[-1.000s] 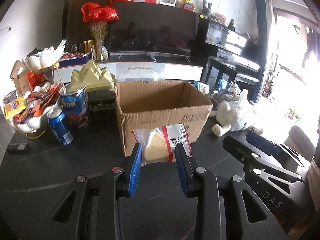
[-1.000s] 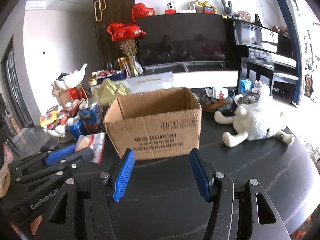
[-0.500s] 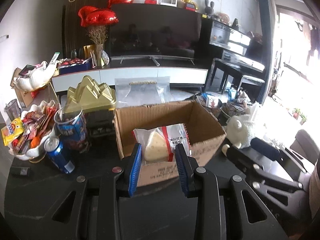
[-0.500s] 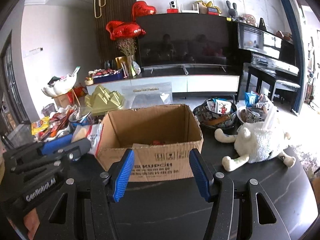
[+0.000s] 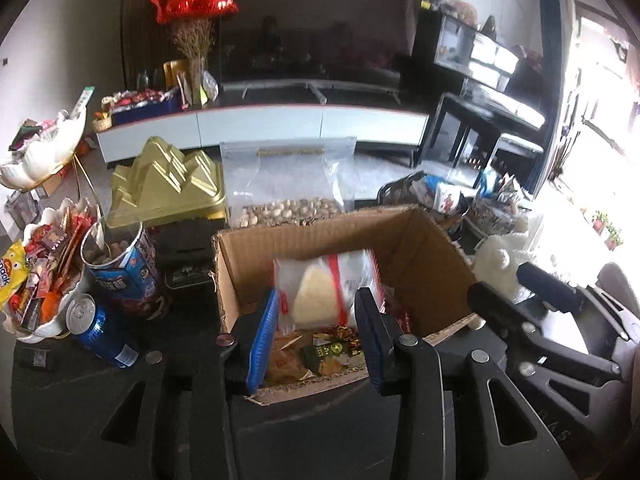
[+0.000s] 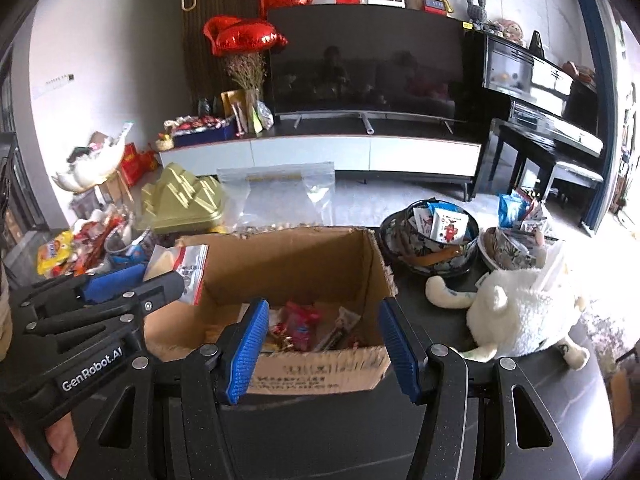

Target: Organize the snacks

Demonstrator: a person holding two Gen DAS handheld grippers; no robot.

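My left gripper (image 5: 316,312) is shut on a clear, red-trimmed snack packet (image 5: 320,292) with a pale wedge inside. It holds the packet above the open cardboard box (image 5: 436,256). Several wrapped snacks (image 5: 320,352) lie on the box floor. In the right wrist view the left gripper (image 6: 132,280) with the packet (image 6: 180,260) is over the box's left edge. My right gripper (image 6: 324,344) is open and empty, above the near wall of the box (image 6: 320,372), with snacks (image 6: 304,324) showing between its fingers.
A blue can (image 5: 100,328), a blue tub (image 5: 124,264) and a white dish of snacks (image 5: 36,280) stand left of the box. A gold box (image 5: 168,184) and a zip bag of nuts (image 5: 288,184) are behind it. A white plush toy (image 6: 520,312) and snack bowls (image 6: 432,236) are at the right.
Both grippers have risen and moved forward over the box. The left one has carried the packet from in front of the box to above its opening. The box's contents now show.
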